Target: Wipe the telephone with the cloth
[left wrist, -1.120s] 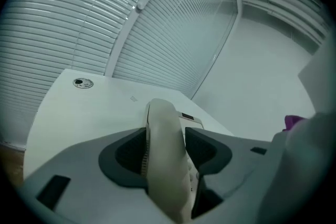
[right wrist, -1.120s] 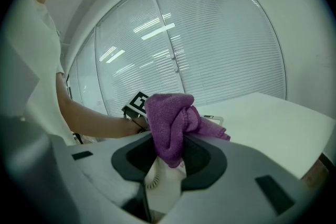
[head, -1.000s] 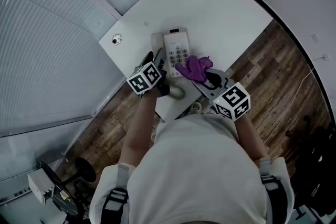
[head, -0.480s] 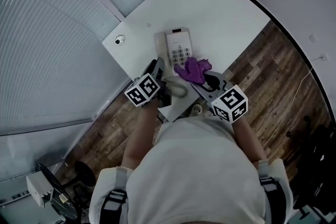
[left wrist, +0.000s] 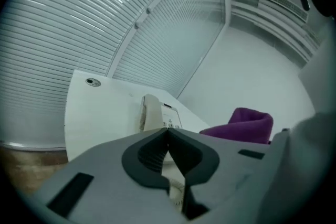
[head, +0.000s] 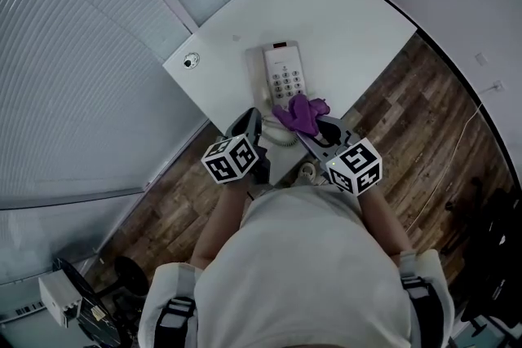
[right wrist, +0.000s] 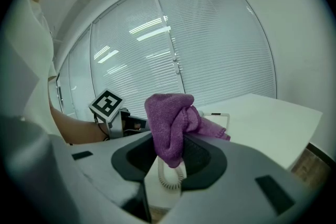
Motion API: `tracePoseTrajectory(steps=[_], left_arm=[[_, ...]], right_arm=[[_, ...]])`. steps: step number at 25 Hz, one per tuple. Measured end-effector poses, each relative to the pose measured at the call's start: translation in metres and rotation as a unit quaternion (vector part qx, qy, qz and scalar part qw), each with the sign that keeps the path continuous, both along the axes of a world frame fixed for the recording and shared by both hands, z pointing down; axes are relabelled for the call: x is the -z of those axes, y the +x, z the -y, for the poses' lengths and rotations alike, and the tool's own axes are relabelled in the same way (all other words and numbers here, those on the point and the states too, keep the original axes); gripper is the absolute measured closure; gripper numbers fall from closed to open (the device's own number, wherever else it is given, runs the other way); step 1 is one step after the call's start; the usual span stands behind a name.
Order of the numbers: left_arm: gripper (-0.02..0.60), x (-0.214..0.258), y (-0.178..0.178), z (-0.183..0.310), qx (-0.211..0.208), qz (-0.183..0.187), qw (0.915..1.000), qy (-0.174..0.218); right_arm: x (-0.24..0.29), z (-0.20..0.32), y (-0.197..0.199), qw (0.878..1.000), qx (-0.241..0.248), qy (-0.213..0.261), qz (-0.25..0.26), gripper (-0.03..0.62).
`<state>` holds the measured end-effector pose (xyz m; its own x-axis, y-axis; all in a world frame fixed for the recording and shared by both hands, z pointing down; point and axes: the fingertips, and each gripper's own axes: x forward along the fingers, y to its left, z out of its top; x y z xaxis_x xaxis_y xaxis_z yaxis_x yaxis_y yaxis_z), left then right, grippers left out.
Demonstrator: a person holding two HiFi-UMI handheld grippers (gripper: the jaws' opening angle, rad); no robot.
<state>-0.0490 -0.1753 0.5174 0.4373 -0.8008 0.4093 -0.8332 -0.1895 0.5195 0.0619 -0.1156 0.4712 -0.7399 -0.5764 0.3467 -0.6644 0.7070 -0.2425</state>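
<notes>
The left hand-held gripper (left wrist: pixel 168 131) had just closed, its jaws pressed together with nothing between them. The right hand-held gripper (right wrist: pixel 169 150) pinched the purple cloth (right wrist: pixel 170 118). The telephone (head: pixel 285 73) lay on the white bench (head: pixel 342 12) near the front edge, with the cloth at its near end.

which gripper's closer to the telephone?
Right. Right gripper, shut on the cloth, is at the telephone's near end; left gripper, shut, is farther back, to its left.

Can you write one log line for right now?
left gripper: just closed, empty | right gripper: shut on cloth | telephone: on table
</notes>
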Motion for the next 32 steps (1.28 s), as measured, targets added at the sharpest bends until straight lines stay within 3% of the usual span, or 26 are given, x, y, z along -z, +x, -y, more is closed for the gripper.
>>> tracePoseTrajectory(steps=[5, 11, 32], left_arm=[[0.561, 0.010, -0.002, -0.033, -0.053, 0.025, 0.9982, 0.010], [0.561, 0.017, -0.009, -0.071, -0.092, 0.029, 0.9952, 0.019], [0.561, 0.025, -0.040, -0.195, -0.102, 0.018, 0.9946, 0.005]], right_arm=[[0.004, -0.020, -0.014, 1.000, -0.016, -0.001, 0.001, 0.459], [0.001, -0.051, -0.031, 1.000, -0.030, -0.009, 0.000, 0.459], [0.003, -0.162, -0.064, 0.998, -0.055, -0.025, -0.009, 0.459]])
